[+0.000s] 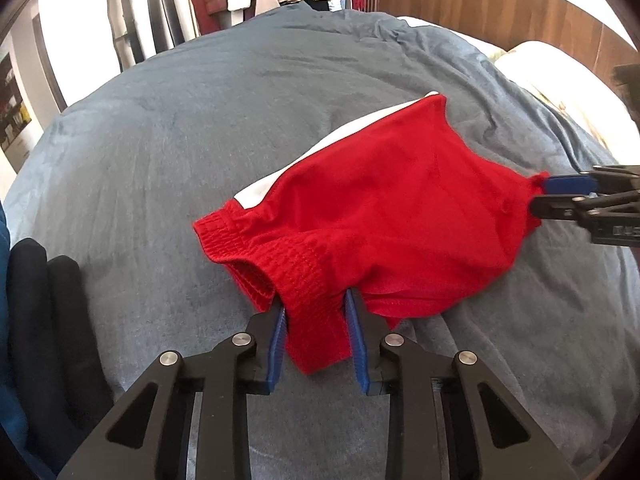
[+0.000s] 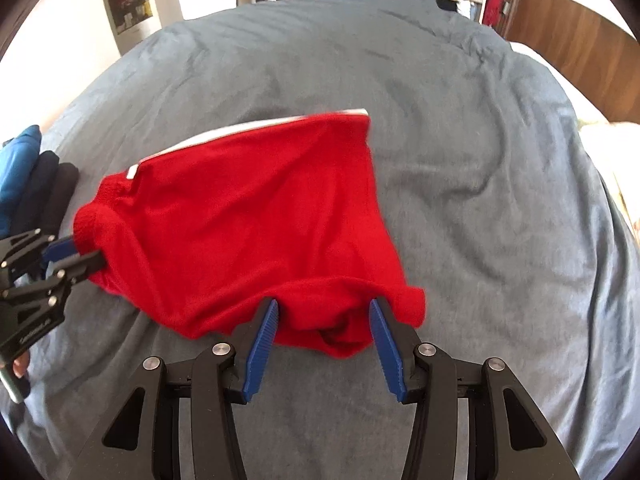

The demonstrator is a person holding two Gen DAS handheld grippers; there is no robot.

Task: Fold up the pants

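Note:
Red shorts with a white side stripe [image 1: 376,208] lie folded lengthwise on a grey-blue bed cover [image 1: 180,128]. My left gripper [image 1: 316,312] is shut on the red elastic waistband at the near corner. My right gripper [image 1: 538,196] enters from the right in the left wrist view and pinches the leg hem. In the right wrist view the shorts [image 2: 248,216] are slightly blurred; the right gripper [image 2: 324,316] holds bunched hem cloth between its blue pads, and the left gripper [image 2: 86,254] grips the waistband at the left.
A stack of folded dark and blue clothes [image 2: 36,184] lies at the bed's left edge, also in the left wrist view [image 1: 40,320]. A wooden headboard [image 1: 500,4] and pale pillow [image 1: 560,80] are to the right. Hanging clothes stand beyond the bed.

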